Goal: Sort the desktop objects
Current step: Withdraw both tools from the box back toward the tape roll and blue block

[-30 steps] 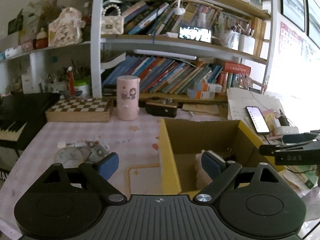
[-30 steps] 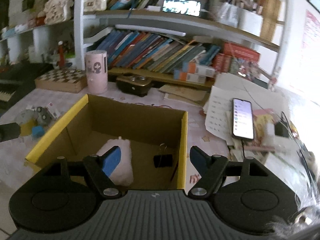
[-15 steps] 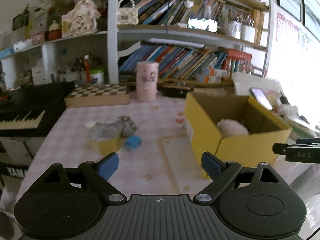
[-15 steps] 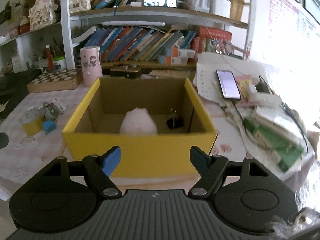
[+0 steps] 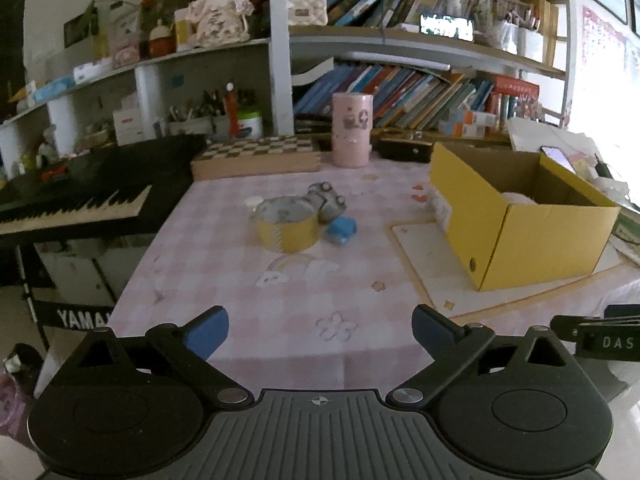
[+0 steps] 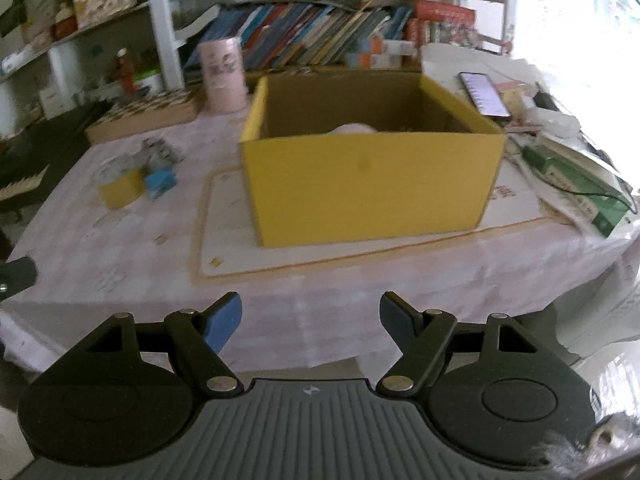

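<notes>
A yellow cardboard box (image 5: 532,236) (image 6: 372,184) stands on the pink checked tablecloth, with a white fluffy thing (image 5: 518,198) (image 6: 354,128) inside. Left of it lie a yellow tape roll (image 5: 287,224) (image 6: 120,189), a small blue object (image 5: 341,230) (image 6: 160,180) and a grey toy (image 5: 328,200) (image 6: 160,150). My left gripper (image 5: 320,328) is open and empty, held back at the table's near edge. My right gripper (image 6: 310,320) is open and empty, off the front edge facing the box.
A pink cylinder (image 5: 352,130), a chessboard box (image 5: 256,156) and a dark case (image 5: 404,148) stand at the back under bookshelves. A keyboard (image 5: 72,200) is at the left. A phone (image 6: 484,94), papers and a green book (image 6: 580,188) lie right of the box.
Both grippers have pulled back and away from the box toward the table's near edge. The views now take in the whole box and the loose items. Both stay open.
</notes>
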`<state>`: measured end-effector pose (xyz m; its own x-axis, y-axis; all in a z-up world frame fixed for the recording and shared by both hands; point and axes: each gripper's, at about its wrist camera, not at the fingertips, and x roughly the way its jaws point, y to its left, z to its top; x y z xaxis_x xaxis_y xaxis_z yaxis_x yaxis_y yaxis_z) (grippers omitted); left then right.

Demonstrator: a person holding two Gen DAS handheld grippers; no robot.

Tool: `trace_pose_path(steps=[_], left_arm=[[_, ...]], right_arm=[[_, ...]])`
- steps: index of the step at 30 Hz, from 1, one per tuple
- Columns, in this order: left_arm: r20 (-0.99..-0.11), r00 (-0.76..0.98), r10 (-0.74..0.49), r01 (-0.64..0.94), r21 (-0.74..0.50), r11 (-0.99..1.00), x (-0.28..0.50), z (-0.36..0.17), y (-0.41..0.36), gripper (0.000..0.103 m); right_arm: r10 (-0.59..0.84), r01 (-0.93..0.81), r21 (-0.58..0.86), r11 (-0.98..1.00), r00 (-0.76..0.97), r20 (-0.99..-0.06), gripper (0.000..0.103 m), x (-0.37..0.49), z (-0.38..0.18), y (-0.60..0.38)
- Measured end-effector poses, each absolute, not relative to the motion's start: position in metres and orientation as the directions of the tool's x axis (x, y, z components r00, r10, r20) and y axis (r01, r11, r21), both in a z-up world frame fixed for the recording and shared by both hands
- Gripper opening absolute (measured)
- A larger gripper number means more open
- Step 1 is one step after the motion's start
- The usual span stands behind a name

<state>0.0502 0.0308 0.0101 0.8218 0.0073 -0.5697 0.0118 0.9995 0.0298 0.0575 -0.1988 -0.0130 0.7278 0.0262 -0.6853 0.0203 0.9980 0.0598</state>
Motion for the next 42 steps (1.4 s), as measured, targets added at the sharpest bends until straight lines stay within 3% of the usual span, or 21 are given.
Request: trace_pose_path(steps=[21, 42], left_arm=[[-0.583, 0.808, 0.082, -0.09, 0.015, 0.996, 0.024, 0.005, 0.065, 0.1], [-0.577, 0.808, 0.124, -0.146, 0.008, 0.989, 0.023, 0.007, 0.086, 0.1]], right_arm=[[0.162, -0.179, 0.042, 0.983, 0.736, -0.657, 0.076, 0.049, -0.01, -0.124], [0.211, -0.283, -0.008, 0.959, 0.729, -0.651, 0.075, 0.053, -0.013, -0.086]])
